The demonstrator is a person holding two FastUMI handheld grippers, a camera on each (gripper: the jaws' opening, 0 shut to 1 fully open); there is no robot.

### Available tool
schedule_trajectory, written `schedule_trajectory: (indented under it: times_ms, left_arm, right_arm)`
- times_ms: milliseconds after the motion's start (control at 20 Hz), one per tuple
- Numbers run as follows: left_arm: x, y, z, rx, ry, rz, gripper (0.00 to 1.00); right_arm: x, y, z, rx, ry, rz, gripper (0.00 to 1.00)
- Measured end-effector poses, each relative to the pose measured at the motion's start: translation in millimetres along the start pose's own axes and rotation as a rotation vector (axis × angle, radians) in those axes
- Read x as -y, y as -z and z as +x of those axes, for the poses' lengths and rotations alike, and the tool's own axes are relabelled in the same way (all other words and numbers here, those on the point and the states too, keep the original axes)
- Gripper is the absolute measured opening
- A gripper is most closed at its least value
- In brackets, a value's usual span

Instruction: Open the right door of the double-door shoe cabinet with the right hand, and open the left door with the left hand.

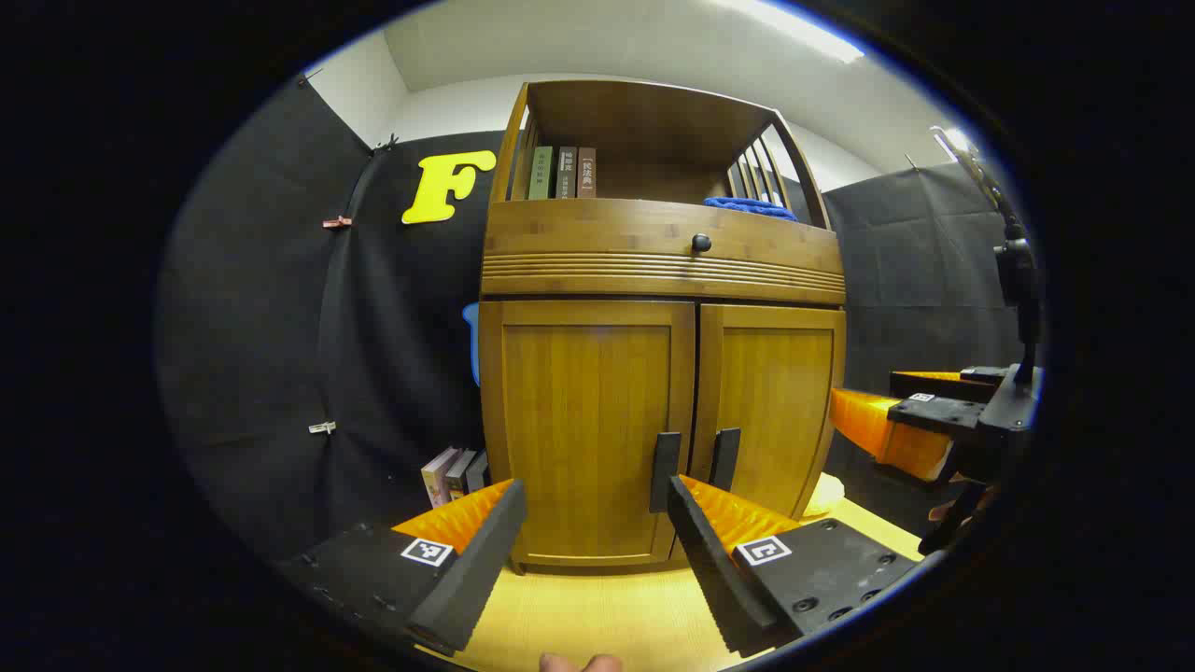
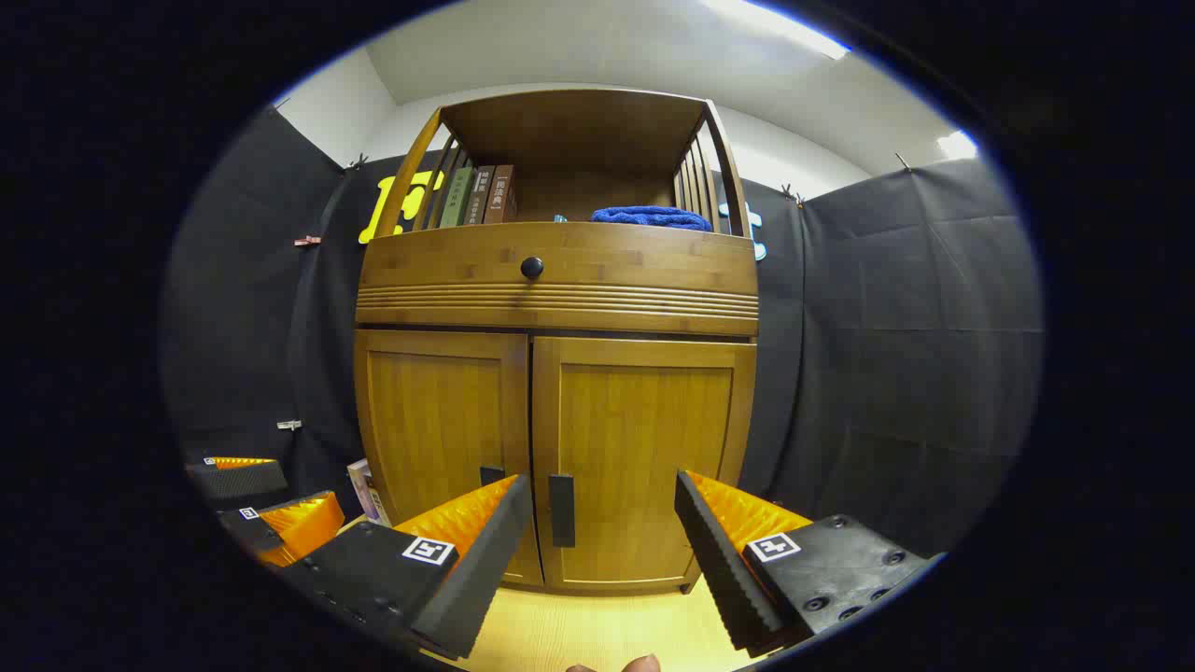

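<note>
Both doors shut, nothing opened yet. Cabinet [image 2: 556, 411] stands on the floor against the booth wall. Right claw [image 2: 597, 551] is spread wide, empty, lined up on the right door [image 2: 644, 467] with its handle [image 2: 561, 510] just inside the left finger, likely set up to straddle the pull. Left claw [image 1: 593, 551] is also released, facing the left door [image 1: 588, 429]; its handle [image 1: 664, 471] sits by the right finger. Neither touches a handle.

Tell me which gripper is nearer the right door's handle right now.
Right. The right gripper faces the right door's handle, which shows between its open fingers, not yet touching. The left gripper faces the left door, off to that handle's left.
</note>
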State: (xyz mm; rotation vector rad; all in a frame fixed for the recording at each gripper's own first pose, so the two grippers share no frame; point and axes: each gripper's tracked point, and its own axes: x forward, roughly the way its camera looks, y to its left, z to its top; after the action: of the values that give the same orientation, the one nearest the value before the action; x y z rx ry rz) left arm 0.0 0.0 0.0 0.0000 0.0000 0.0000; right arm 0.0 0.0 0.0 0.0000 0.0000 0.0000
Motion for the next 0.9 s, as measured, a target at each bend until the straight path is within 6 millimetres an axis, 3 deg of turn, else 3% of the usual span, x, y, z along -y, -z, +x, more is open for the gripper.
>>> schedule_trajectory:
  times_ms: [900]
  left_arm:
    - [-2.4,-6.7,-5.0,0.027,-0.006,0.014,0.94]
  right_arm:
    - [1.8,-1.2,-16.4,0.004,-0.019,-0.003,0.96]
